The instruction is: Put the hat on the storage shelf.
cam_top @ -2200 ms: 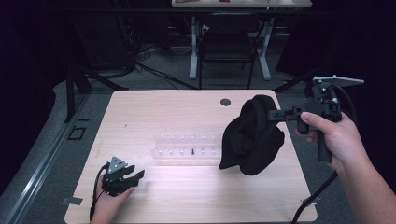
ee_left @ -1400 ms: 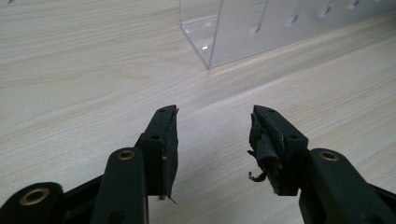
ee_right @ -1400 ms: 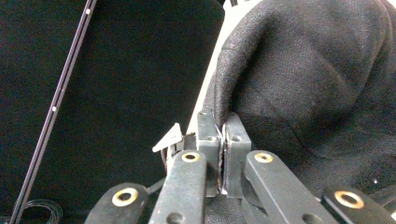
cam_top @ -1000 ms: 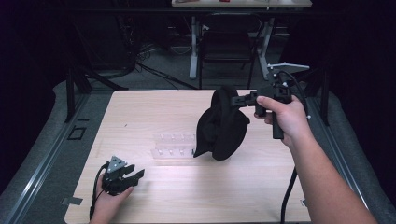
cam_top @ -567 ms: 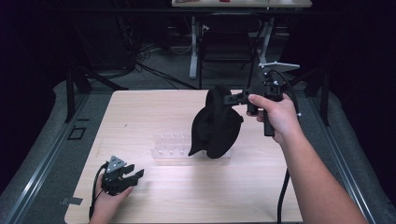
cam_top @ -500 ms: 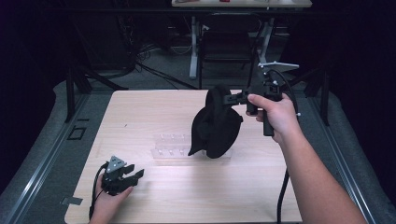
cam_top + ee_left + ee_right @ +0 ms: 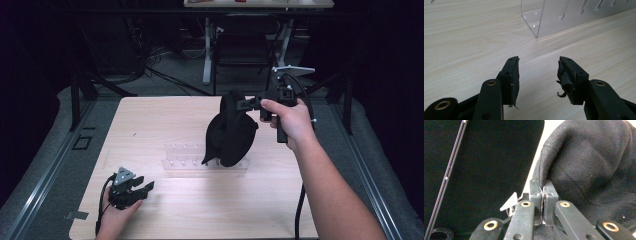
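Right tongs [image 7: 543,195] pinching hat [image 7: 589,162] edge, white tag [image 7: 508,203]

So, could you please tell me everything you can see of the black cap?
The black cap looks like coarse woven fabric, with a rounded crown and soft folds. It hangs in the air over the clear acrylic rack, its lower edge down by the rack's right end. The right gripper is shut on its edge, up at its top.
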The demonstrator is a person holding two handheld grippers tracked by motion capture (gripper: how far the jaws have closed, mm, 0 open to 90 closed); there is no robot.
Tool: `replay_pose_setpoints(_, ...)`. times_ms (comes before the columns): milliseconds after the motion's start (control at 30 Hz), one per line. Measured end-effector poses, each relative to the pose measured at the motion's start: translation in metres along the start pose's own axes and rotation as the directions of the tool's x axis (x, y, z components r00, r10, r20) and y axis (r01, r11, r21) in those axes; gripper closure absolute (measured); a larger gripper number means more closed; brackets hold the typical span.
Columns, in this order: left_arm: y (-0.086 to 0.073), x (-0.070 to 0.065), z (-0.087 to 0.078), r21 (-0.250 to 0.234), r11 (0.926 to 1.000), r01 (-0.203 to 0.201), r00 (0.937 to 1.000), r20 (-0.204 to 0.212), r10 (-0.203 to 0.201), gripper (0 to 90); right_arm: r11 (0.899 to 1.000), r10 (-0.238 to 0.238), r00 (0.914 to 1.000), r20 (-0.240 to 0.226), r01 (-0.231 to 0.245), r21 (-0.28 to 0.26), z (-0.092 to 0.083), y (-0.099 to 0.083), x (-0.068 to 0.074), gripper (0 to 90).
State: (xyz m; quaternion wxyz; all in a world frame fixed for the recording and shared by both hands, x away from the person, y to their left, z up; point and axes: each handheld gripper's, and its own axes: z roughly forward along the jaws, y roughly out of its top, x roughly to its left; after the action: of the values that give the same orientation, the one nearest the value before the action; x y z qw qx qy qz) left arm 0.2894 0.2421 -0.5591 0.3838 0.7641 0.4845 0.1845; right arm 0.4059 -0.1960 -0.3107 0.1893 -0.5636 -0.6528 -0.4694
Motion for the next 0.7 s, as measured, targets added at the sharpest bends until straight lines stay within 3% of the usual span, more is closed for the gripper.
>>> replay_pose_setpoints(500, 0.003, -0.008, -0.001, -0.01, 0.9999, -0.009, 0.9998, 0.02, 0.009, 51.7, 1.0, -0.006, 0.9997, -0.024, 0.007, 0.016, 0.012, 0.001, 0.001, 88.6)
replay_pose_setpoints(700, 0.01, -0.014, -0.007, -0.051, 0.9985, -0.02, 0.9994, 0.027, 0.021, 51.7, 1.0, 0.005, 0.9985, -0.054, -0.004, 0.013, 0.016, 0.0, -0.002, 88.6)
